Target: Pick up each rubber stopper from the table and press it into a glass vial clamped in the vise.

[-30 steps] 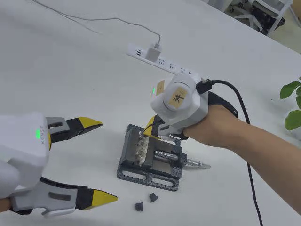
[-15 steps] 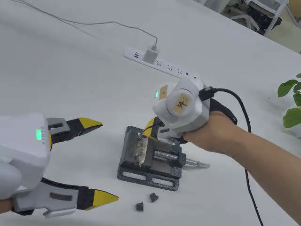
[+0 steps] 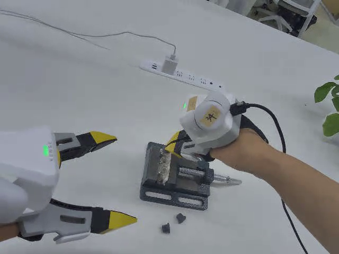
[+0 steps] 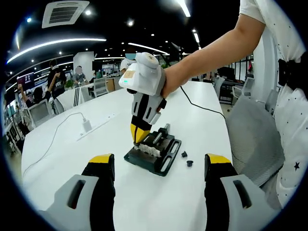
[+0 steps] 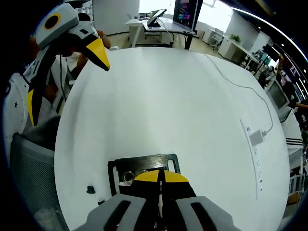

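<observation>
Left tool [image 3: 124,179]: jaws spread wide with nothing between them, held low over the desk, well apart from the vise and pointing toward it.
Right tool [image 5: 161,174]: jaws pressed together, yellow tips pointing down over the clamped vials; whether a stopper sits between the tips, or whether the tips touch the glass, cannot be told.
Desk [image 3: 79,79]: white surface that runs under both tools and carries everything else.
Power strip [image 3: 183,76]: white, lying flat well beyond the right tool, with a white plug seated near one end and a thin cable leading away from it.
Vise [image 3: 177,182]: dark metal, directly beneath the right tool's tips and ahead of the left tool's spread jaws, its screw handle sticking out on the side away from the left tool.
Vials [image 3: 163,165]: clear glass, clamped upright in a row between the vise jaws, just under the right tool's tips.
Stoppers [image 3: 181,217]: two small dark pieces lying loose on the desk, just beside the vise's near edge, between the two tools and near the left tool's lower tip.
</observation>
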